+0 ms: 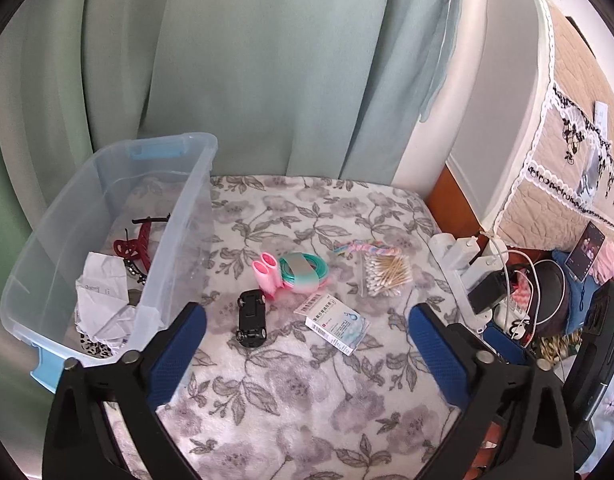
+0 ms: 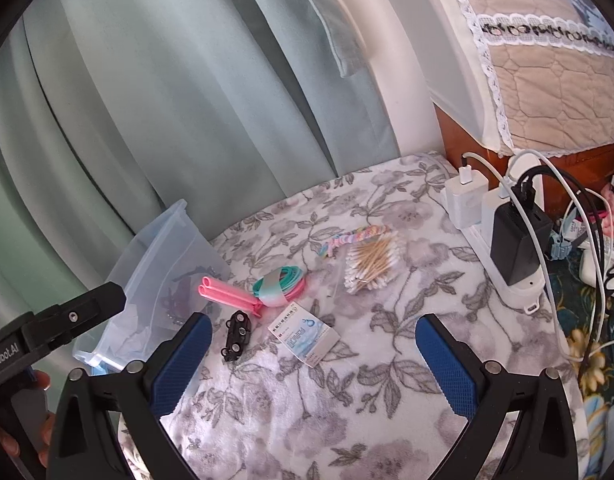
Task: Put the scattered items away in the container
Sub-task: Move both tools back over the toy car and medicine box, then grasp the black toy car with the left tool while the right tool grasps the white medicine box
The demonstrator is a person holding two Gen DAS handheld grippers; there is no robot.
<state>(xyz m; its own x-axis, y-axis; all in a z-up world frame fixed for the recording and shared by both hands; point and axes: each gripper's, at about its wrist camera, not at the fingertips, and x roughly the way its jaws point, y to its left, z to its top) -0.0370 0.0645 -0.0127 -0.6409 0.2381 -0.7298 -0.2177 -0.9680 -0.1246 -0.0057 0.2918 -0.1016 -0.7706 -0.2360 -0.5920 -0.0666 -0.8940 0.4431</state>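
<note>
Both grippers are empty. My left gripper (image 1: pixel 307 336) has its jaws spread to their full width, nothing between the pads; my right gripper (image 2: pixel 313 344) is likewise wide open and holds nothing. I judge both are set wide so that either can drop over an item without nudging it.

Nearest the left jaws, on the floral blanket (image 1: pixel 307 408), lies the toy car (image 1: pixel 251 318), flipped with its wheels up. Just beside it, toward the blanket's right edge, is the flat medicine box (image 1: pixel 333 322). Either is a plausible next pick; I cannot tell which is intended.

Beyond these sits the skipping rope (image 1: pixel 295 276), its pink handles pointing toward the bin and the cord bundled by a band, so it should lift as one piece. Toward the right edge is the bag of cotton swabs (image 1: pixel 385 276), touching the pastel braid (image 1: pixel 361 249) behind it.

At the blanket's left edge stands the clear bin (image 1: pixel 107 248), open-topped. It already holds a red hair claw (image 1: pixel 133 242) and crumpled paper (image 1: pixel 101 300), so I judge the task partly done, with five items outstanding.
</note>
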